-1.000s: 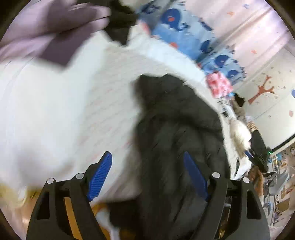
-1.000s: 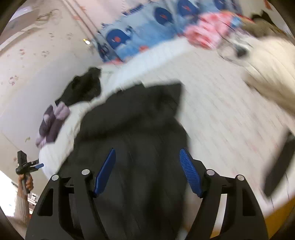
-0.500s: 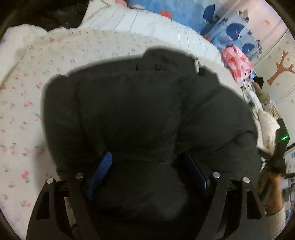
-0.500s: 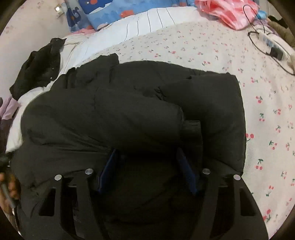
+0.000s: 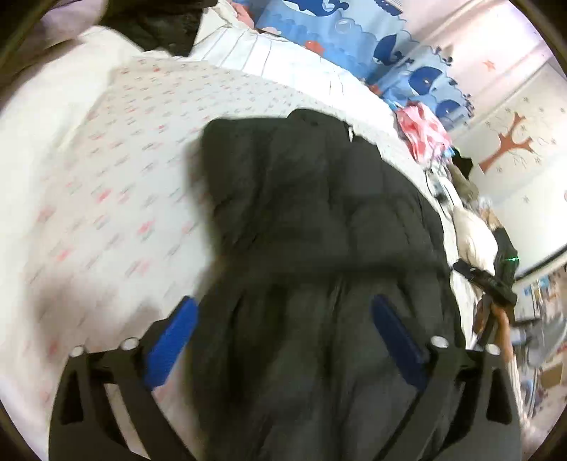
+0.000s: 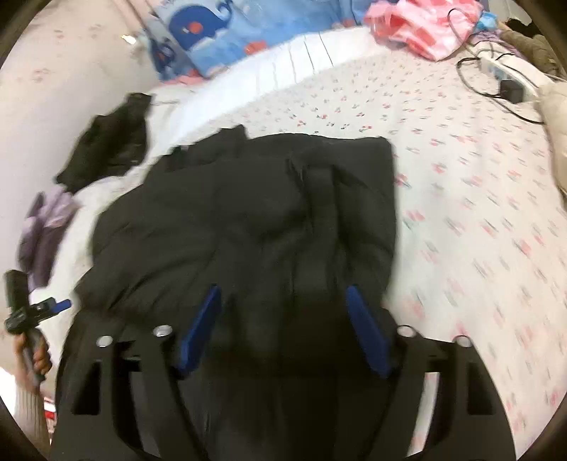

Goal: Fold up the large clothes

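A black padded jacket point(image 5: 312, 212) lies folded on the cherry-print bed sheet point(image 5: 106, 195). My left gripper point(image 5: 283, 305) hovers over the jacket's near edge, its jaws opening wide. The blue pads point(image 5: 170, 340) stand clear of the fabric. In the right wrist view the same jacket point(image 6: 248, 212) spreads ahead of my right gripper point(image 6: 283, 290). Its jaws are opening too, with jacket fabric lying below and between the fingers but not pinched. Both views are blurred by motion.
Whale-print bedding point(image 6: 219, 25) and a white striped pillow point(image 6: 283, 60) lie at the bed's head. A pink cloth point(image 6: 425, 28), a power strip with cable point(image 6: 503, 74), another black garment point(image 6: 110, 149) and a purple one point(image 6: 46, 227) sit around the jacket.
Half a second ago both grippers held folds of the jacket. Both have now let go, their jaws spread wide, and drawn back. The jacket rests folded on the sheet.
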### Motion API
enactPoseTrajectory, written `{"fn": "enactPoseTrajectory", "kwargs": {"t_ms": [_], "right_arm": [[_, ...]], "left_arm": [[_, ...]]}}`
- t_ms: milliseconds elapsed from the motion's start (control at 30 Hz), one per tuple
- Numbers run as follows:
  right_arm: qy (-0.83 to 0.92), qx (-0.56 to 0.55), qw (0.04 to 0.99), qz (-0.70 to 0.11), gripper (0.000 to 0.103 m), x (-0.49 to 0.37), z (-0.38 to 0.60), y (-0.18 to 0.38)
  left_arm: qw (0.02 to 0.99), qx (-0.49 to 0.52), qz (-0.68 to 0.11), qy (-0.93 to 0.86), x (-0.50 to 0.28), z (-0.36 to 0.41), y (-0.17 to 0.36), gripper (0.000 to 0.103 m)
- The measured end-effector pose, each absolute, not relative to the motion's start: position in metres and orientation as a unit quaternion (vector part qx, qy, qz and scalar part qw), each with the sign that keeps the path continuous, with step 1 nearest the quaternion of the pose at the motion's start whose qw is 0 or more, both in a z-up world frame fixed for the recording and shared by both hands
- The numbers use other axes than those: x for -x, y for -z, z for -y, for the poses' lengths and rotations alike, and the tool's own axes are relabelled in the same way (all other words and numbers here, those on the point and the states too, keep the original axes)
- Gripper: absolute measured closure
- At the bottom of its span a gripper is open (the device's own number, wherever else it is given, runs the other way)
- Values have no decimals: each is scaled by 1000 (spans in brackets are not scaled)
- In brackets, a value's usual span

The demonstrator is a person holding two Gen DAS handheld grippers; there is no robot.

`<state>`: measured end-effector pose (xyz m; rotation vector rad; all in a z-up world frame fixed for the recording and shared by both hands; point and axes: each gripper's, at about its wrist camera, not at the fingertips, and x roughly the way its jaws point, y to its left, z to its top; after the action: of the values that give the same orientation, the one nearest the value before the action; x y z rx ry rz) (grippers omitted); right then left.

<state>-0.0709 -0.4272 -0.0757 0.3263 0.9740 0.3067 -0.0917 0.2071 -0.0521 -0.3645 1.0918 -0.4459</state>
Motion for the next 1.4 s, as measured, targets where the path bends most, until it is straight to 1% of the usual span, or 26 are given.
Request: {"fn": "enactPoseTrajectory", "kwargs": {"t_ms": [100,200,333,433,600,667,700,733,767,800,833,867,900,933,967,1000,1067,1133,1200,1267,1300,1333,1367,1400], "right_arm": [[-158,-189,843,-479,14,131,459,84],[-169,-273,808,-494,12,204,493,106],[-200,-355,757,-510,12,272,515,139],[-236,-398,722,-514,12,298,508,160],[-279,-449,675,-516,11,308,496,193],[-294,-450,668,-514,15,308,487,198],[-303,-452,669,-506,29,309,482,198],[-311,-455,670,-497,56,310,480,197],[-307,-450,678,-494,69,314,481,195],[-304,-450,684,-487,82,314,479,194],[-307,-451,689,-477,86,315,476,189],[-308,-447,697,-468,88,317,472,184],[-314,-448,705,-451,90,319,470,172],[-320,-450,710,-437,92,322,470,164],[-330,-450,717,-417,93,325,469,150],[-338,-449,722,-404,94,329,470,141],[-362,-439,735,-370,95,337,470,107],[-391,-417,741,-352,95,348,467,77],[-414,-403,740,-346,95,359,466,60],[-433,-386,734,-354,93,373,466,54],[-437,-381,725,-372,88,380,465,60],[-435,-383,716,-388,80,385,464,71],[-433,-390,708,-399,72,385,466,80],[-429,-398,694,-418,55,388,465,98]], "left_arm": [[782,201,-544,229,150,-242,71,7],[753,227,-566,246,194,-257,94,7],[706,296,-566,307,239,-257,119,7],[676,333,-563,340,254,-250,130,7],[672,330,-567,342,262,-231,128,7],[689,317,-568,319,264,-224,123,8],[704,302,-570,296,266,-225,122,9],[712,298,-568,288,267,-224,121,14],[712,301,-564,291,269,-224,119,34],[713,298,-567,285,269,-223,119,44],[722,291,-564,275,272,-222,115,50],[725,292,-559,277,273,-222,112,64],[727,299,-553,276,275,-223,106,75],[729,306,-546,277,276,-225,99,79],[734,308,-535,283,279,-227,90,85],[741,307,-523,288,283,-228,79,88],[751,307,-501,301,291,-231,59,89],[754,312,-479,322,305,-238,38,89],[756,315,-462,341,318,-245,24,89],[748,306,-464,364,335,-256,22,89],[745,297,-473,364,340,-259,26,87],[736,293,-489,364,345,-263,38,82],[726,296,-505,361,348,-268,53,80],[719,299,-516,356,351,-268,65,71]]}}
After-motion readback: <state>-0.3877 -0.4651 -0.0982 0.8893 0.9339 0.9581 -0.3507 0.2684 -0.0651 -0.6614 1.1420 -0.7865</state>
